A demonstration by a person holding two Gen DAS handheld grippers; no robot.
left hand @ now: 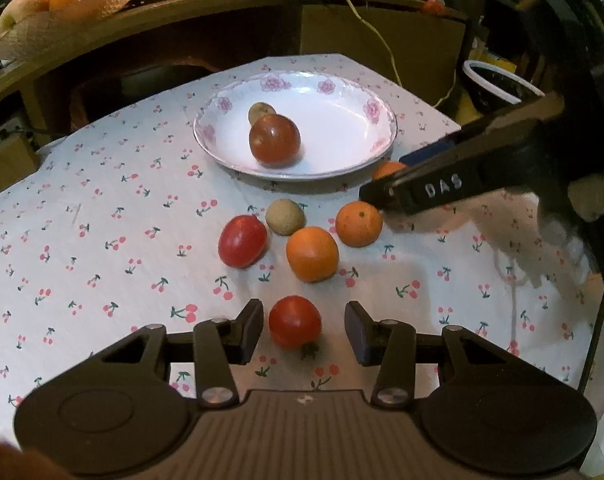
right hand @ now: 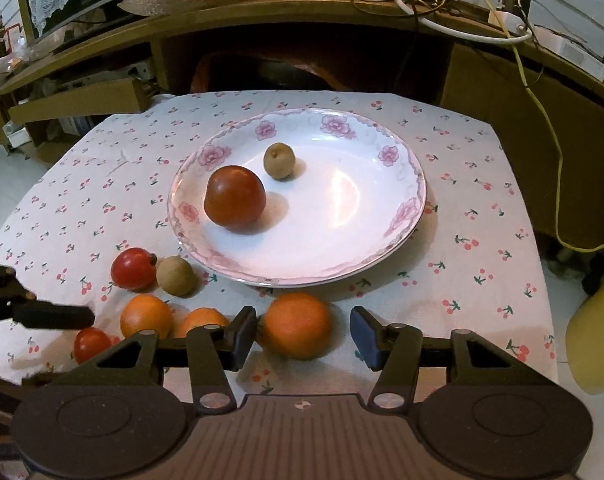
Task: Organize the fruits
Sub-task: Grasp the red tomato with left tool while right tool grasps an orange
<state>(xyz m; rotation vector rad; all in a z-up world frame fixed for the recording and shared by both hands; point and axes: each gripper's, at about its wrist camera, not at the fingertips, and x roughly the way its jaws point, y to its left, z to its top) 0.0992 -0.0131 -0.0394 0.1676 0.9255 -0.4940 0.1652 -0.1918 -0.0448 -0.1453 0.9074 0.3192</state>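
Between the open left tool (left hand: 304, 330) sat a small tomato (left hand: 295, 322), untouched, on the cherry-print surface (left hand: 102, 240). Right tool (right hand: 304, 334), also open, bracketed an orange (right hand: 297, 326); plate (right hand: 382, 256) lay beyond both.

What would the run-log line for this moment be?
left gripper: open around tomato | right gripper: open around orange | plate: tomato, kiwi

The surface wears a white cloth (right hand: 482, 280) sprinkled with small red cherries on green stems. The plate (right hand: 402, 216) is white, its rim ringed with pink flowers. It holds a dark red tomato (right hand: 235, 196) and a brownish-green kiwi (right hand: 279, 160). Beside it lie orange oranges (right hand: 296, 326).
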